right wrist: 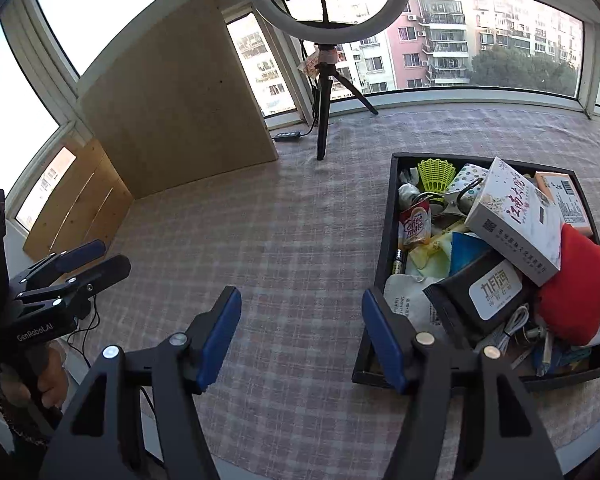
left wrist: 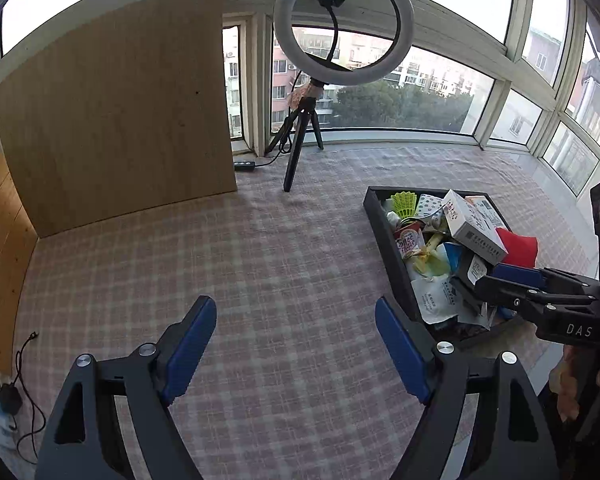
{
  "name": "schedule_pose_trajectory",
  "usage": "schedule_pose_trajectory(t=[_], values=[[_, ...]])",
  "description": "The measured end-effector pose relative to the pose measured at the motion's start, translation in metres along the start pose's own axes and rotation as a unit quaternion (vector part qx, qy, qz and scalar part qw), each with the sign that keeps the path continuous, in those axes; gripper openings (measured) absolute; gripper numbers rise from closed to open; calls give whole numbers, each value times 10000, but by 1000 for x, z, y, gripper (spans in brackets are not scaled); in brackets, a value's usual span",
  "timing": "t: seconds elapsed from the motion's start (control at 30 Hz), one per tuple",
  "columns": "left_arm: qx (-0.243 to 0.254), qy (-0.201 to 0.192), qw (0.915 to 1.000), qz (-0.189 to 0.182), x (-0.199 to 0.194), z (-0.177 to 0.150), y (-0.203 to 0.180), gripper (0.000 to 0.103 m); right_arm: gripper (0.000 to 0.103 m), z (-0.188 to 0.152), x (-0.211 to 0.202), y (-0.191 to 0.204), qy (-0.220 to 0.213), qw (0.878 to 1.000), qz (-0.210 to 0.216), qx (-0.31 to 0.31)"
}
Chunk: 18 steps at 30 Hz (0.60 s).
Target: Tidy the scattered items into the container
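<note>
Black and shallow, the tray sits at my right gripper's two o'clock on the checked cloth, heaped full. On top I see a white box, a red pouch, a black wipes pack, a green shuttlecock and a creamer sachet. I find nothing loose on the cloth in either view, so I judge the tidying about finished.

My right gripper hangs spread and empty, its right finger just in front of the tray's near corner. My left gripper is also spread wide with only cloth between the pads; from it the tray lies at two o'clock.

If anything needs resettling, I'd judge the box light and stiff, best taken across its narrow sides. The pouch looks soft and would squash, so pinch its middle. The wipes pack looks slick, so I'd grip it mid-body. The shuttlecock seems fragile, so I'd close gently on its base. The heap sits above the rim, and a nudge could spill it.
</note>
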State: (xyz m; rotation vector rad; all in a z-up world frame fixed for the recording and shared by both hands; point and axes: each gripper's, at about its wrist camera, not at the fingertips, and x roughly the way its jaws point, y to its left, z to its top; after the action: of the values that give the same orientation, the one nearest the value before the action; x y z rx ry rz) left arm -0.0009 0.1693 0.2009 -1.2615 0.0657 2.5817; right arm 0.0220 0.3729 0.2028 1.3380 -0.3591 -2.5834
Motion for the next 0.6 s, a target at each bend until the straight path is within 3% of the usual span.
schedule_pose_trajectory(t=[0.3,0.6], values=[[-521,258,9973,450,-18,-54,83,80,62,-38,34,99,49,9986,-244,-477],[-817,581,9940,435,-19,-98,136,80,62,-69,54,140,127,9966,-612,-542]])
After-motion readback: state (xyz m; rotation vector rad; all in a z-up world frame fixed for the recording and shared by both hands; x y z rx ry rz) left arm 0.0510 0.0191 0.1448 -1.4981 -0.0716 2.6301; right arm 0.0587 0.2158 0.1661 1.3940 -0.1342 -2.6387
